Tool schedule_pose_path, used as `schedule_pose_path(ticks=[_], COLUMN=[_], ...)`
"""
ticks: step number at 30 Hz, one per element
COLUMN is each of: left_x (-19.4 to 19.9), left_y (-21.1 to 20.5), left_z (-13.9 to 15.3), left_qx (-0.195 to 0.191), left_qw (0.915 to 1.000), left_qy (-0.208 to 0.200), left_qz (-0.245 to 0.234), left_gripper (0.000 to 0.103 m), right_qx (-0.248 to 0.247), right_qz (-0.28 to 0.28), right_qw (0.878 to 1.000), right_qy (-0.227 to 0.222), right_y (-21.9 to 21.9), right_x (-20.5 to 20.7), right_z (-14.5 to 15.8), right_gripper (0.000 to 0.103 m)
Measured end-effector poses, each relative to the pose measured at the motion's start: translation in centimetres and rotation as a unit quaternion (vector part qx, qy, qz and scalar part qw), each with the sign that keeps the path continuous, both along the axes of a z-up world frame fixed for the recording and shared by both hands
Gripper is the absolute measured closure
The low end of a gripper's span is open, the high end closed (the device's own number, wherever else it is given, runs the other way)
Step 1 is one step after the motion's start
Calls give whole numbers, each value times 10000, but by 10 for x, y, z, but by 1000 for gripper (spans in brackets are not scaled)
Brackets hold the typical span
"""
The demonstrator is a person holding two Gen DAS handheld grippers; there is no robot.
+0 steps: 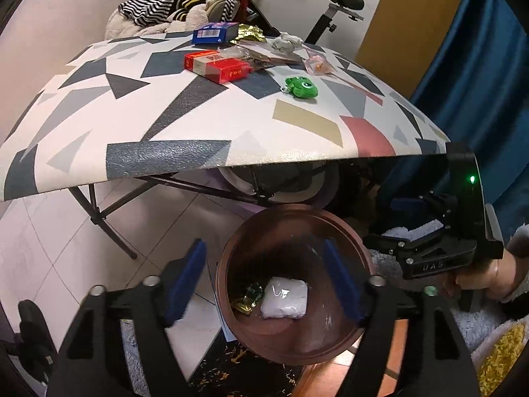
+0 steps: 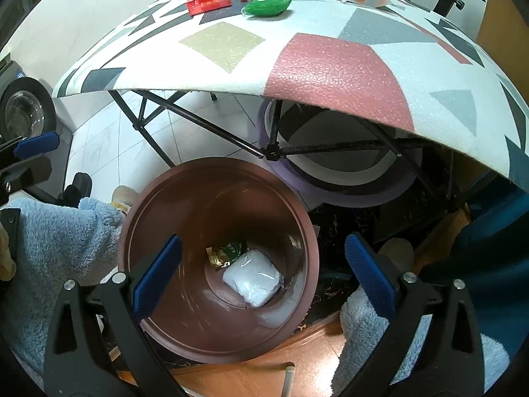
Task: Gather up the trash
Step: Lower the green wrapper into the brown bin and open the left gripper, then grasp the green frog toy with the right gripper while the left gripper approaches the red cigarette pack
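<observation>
Trash lies at the bottom of the brown bin [image 2: 218, 258]: a white plastic packet [image 2: 253, 279] and, touching it on the side nearer the table, a crumpled gold-and-green wrapper [image 2: 224, 254]. The bin stands on the floor just in front of the table's near edge, its mouth open upward.

Above the bin's mouth hangs the left gripper [image 1: 264, 284], its blue-padded jaws standing wide apart with nothing between them; one pad is over the bin's rim and the other just outside it. The right gripper [image 2: 264, 274] also hangs over the bin, jaws spread wide and empty, the packet visible far below between them. In the left wrist view the right gripper's black body sits just beside the bin, held by a hand [image 1: 476, 278] in a fluffy pale-blue sleeve [image 1: 486, 327].

Beyond the bin, the folding table [image 1: 231, 125] carries a cover with a pattern of grey, navy, beige and pink shapes. On its far part, well away from the bin, lie a green plush toy [image 1: 302, 86], a red box [image 1: 216, 65], a blue box [image 1: 215, 33], a gold foil wrapper [image 1: 249, 32], a crumpled grey tissue [image 1: 286, 42] and a small clear bag [image 1: 315, 64] with something orange inside. Behind the table sits a heap of clothes [image 1: 172, 6] with striped fabric on top.
</observation>
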State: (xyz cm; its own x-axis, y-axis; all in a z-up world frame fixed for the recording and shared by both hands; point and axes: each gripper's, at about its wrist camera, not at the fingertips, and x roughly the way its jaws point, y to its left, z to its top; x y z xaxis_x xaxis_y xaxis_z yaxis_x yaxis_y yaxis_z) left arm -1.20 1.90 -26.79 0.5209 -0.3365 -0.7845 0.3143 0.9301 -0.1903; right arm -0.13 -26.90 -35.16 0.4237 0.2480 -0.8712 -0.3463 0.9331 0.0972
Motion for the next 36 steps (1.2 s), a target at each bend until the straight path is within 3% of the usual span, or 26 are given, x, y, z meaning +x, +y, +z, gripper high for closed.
schedule_pose_path(ticks=[2,8,14,19,23,32,36], left_x=[0,-2,0,7,22,91,120], left_y=[-2,-4,4,18,23,35,38], left_z=[-3,-11,-9,5,25,79,90], left_qx=[71,156,29,-80,169,591,460], left_qw=[10000,9998,9998,9983,9964,9917,9931], left_qy=[33,70,-16,-326,-663,-1067,-991], left_qz=[19,45,211,472,493,404,422], left_gripper=[19,6,6,6,6,6,6], right_qx=[4,-3,-14,153,187,304,401], right_qz=[-2,-14,-50,-92,-123,-52,118], right_qw=[10000,10000,9999,9995,9992,9957,9936], right_qy=[0,-23,-104,-243,-340,-874,-1054], right_y=[-1,-1,-2,-6,-6,-4,-4], right_x=[0,0,0,-1,2,35,65], right_z=[0,0,4,15,27,75,91], right_gripper=[6,6,6,6,6,6,6])
